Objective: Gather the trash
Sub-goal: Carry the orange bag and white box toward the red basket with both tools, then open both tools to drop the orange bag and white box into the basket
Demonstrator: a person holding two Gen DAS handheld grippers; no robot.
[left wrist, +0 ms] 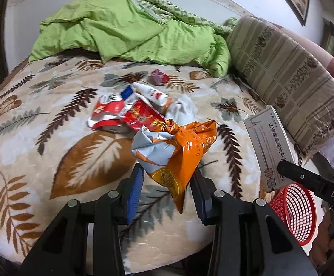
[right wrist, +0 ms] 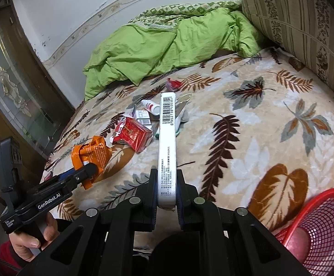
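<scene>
Hidden and cut-off parts

The red basket (right wrist: 323,227) is cut by the picture's edge in both views; the white box (right wrist: 167,147) hides part of the tissue (right wrist: 184,115); print on the box is unreadable.

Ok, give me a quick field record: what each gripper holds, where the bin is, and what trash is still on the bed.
left gripper: shut on orange wrapper, lifted off the bed
right gripper: shut on white box, held on edge
basket: red mesh, at the bed's near edge, right of the right gripper
still on bed: red packet, white bottle, tissue, small red scrap
in basket: cannot tell
</scene>
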